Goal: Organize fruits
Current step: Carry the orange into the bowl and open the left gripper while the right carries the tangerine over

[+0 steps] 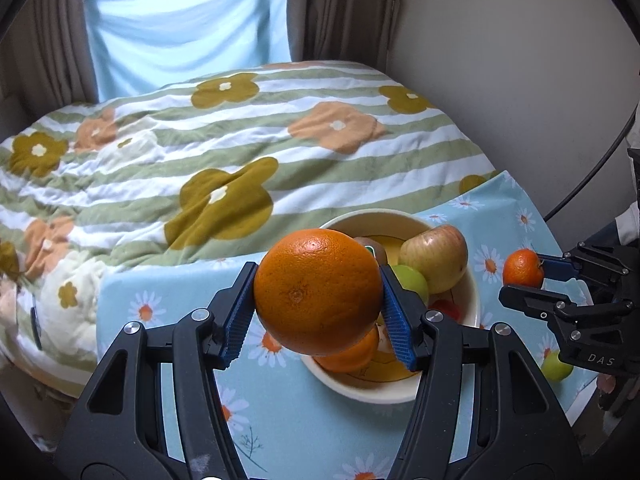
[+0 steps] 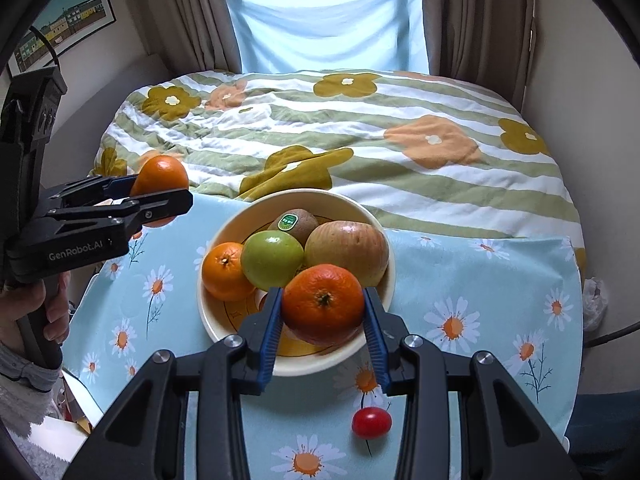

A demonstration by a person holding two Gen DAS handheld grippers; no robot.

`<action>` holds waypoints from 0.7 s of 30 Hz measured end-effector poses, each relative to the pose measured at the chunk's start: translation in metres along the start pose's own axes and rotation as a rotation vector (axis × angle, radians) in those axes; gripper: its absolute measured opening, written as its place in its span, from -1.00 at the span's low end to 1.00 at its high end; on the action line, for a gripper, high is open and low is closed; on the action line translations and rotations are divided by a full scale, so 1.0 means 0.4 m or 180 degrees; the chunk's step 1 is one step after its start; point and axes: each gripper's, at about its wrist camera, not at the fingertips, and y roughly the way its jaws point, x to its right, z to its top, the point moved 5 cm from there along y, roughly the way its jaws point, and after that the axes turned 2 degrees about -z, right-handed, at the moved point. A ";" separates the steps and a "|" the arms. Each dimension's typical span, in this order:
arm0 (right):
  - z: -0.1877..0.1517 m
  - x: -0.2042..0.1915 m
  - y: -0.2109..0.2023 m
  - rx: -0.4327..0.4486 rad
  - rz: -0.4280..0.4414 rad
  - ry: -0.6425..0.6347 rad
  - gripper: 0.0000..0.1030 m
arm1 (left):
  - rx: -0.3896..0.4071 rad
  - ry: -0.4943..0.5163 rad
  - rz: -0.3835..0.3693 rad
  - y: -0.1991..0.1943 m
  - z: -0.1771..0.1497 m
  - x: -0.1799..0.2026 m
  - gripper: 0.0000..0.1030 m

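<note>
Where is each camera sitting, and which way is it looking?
Left wrist: sits on the left tongs, looking forward and down past the big orange to the bowl and bed; right tongs show.
Right wrist: sits on the right tongs, gripping a mandarin over the bowl; left tongs, hand show.
Shared: bowl, bed.

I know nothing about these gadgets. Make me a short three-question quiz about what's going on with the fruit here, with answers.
1. True or false: both grippers are empty.
2. Which fruit in the bowl wears a green sticker? A) apple B) kiwi C) small orange
3. Fill in: the small red fruit lying on the tablecloth is ____ the bowl.

Key
1. False. The left gripper holds a big orange; the right gripper holds a tangerine.
2. B, the kiwi, behind the green apple and beside the reddish apple. The small orange has none.
3. Outside. The red fruit sits apart from the bowl, on the near side in the right wrist view.
</note>
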 end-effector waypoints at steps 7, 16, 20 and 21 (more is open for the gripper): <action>0.006 0.007 0.043 -0.0087 -0.0019 0.0110 -0.30 | -0.0120 0.0050 -0.0059 0.097 0.016 -0.021 0.22; -0.013 0.010 0.074 -0.0187 -0.0051 0.0165 -0.30 | -0.0281 0.0141 -0.0122 0.183 0.012 -0.017 0.22; -0.015 0.018 0.080 -0.0198 -0.0065 0.0205 -0.30 | -0.0338 0.0208 -0.0168 0.203 0.010 -0.003 0.23; -0.014 0.024 0.081 -0.0193 -0.0067 0.0224 -0.30 | -0.0346 0.0219 -0.0178 0.207 0.009 -0.001 0.23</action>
